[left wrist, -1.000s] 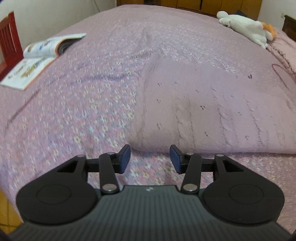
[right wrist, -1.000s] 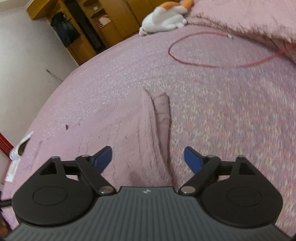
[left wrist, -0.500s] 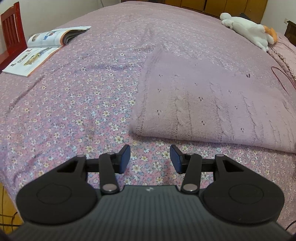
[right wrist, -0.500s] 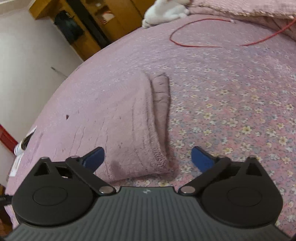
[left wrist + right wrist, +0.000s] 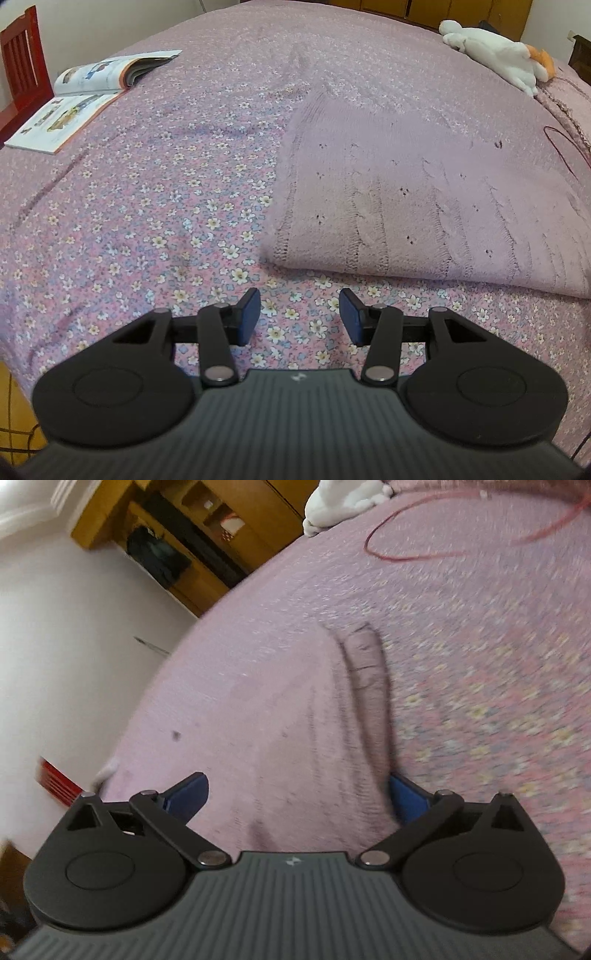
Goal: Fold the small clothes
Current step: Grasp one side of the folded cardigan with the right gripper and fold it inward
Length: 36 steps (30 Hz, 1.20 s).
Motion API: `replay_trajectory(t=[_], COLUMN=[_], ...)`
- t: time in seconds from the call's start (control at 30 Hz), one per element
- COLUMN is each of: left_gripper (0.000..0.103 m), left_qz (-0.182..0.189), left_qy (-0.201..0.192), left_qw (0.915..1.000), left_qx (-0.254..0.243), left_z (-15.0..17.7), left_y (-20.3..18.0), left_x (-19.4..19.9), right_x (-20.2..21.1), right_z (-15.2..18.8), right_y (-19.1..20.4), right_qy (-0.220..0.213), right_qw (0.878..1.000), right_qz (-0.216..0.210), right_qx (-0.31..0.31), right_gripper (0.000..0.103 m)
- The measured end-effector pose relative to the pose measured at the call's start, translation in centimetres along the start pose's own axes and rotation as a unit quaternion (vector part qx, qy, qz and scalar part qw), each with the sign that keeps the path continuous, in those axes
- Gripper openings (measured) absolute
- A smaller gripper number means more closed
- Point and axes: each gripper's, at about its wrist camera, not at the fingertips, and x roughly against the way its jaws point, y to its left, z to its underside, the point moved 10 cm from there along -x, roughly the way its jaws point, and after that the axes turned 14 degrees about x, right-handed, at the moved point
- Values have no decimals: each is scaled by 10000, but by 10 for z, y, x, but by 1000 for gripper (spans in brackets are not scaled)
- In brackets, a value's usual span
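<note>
Garment: mauve cable-knit sweater (image 5: 424,206), lying flat on the pink floral bedspread (image 5: 147,206).
Left gripper (image 5: 300,318): jaws partly apart, empty, just short of the knit's near edge.
Right gripper (image 5: 295,794): jaws have just been opening, now wide, straddling the sweater's corner (pads not pressing).
Writing: open illustrated magazine (image 5: 85,96), text too small to read.
Elsewhere: white plush toy (image 5: 495,62).

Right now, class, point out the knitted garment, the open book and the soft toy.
knitted garment (image 5: 424,206), left wrist view, middle of its cable-knit face.
open book (image 5: 70,110), left wrist view, its lower page.
soft toy (image 5: 495,59), left wrist view, its white body.
</note>
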Motion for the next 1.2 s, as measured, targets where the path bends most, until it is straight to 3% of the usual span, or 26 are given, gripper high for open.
replay_trajectory(t=[0.27, 0.3, 0.4, 0.77, 1.07, 1.2], left_gripper=[49, 49, 49, 49, 49, 49], left_qz=[-60, -54, -49, -88, -94, -81], left_qy=[-5, -2, 12, -22, -113, -161], left_qw=[9999, 10000, 10000, 10000, 9998, 9997], left_qx=[-81, -70, -73, 20, 106, 161], left_z=[-2, -3, -2, -5, -8, -14], left_y=[1, 1, 1, 11, 20, 28], left_x=[-1, -1, -1, 7, 14, 19], right_x=[-17, -21, -22, -21, -16, -18], right_z=[-11, -13, -10, -27, -50, -56], right_y=[1, 1, -12, -8, 45, 69], right_qy=[-249, -267, -256, -223, -133, 0], right_qw=[9995, 9995, 9992, 9990, 9990, 9996], right_qz=[-137, -95, 229, 199, 247, 109], right_qx=[-127, -125, -227, -319, 346, 261], right_gripper=[99, 91, 36, 33, 31, 30])
